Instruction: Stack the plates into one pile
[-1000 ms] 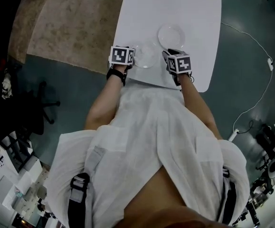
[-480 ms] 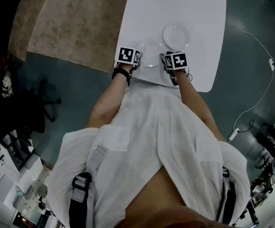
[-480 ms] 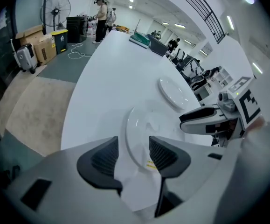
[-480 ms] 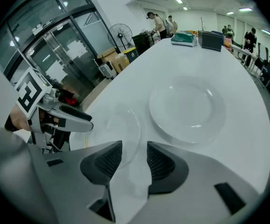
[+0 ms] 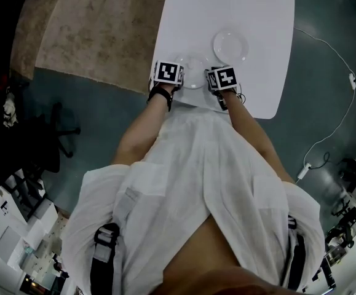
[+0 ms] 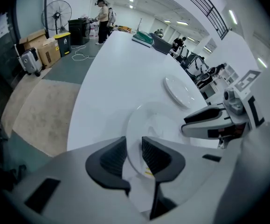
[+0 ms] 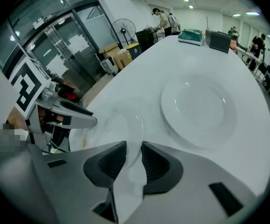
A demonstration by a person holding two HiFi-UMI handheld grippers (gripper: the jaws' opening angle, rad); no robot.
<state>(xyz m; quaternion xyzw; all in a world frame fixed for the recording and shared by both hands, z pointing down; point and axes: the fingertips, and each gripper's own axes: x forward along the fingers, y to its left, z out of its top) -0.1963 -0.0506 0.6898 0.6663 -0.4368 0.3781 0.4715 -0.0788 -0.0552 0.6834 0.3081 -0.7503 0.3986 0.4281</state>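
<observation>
A clear plate [image 5: 193, 72] lies near the front edge of the white table [image 5: 227, 11]. A white plate [image 5: 230, 46] sits just beyond it to the right, apart from both grippers. My left gripper [image 5: 181, 76] holds the clear plate's left rim and my right gripper [image 5: 208, 77] its right rim. In the left gripper view the jaws [image 6: 134, 153] have just been closing, with the rim of the clear plate [image 6: 158, 125] between the pads. The right gripper [image 7: 134, 157] has closed likewise on the rim of the clear plate [image 7: 121, 125], with the white plate [image 7: 195, 108] beyond.
A tan rug [image 5: 91, 29] lies on the floor left of the table, and a white cable [image 5: 331, 54] runs on the right. A green tray and a dark box [image 7: 197, 35] stand at the table's far end. A fan and cardboard boxes [image 6: 51, 41] stand by the wall.
Both grippers have come inward and down from beside the clear plate to its two rims. The white plate has not moved.
</observation>
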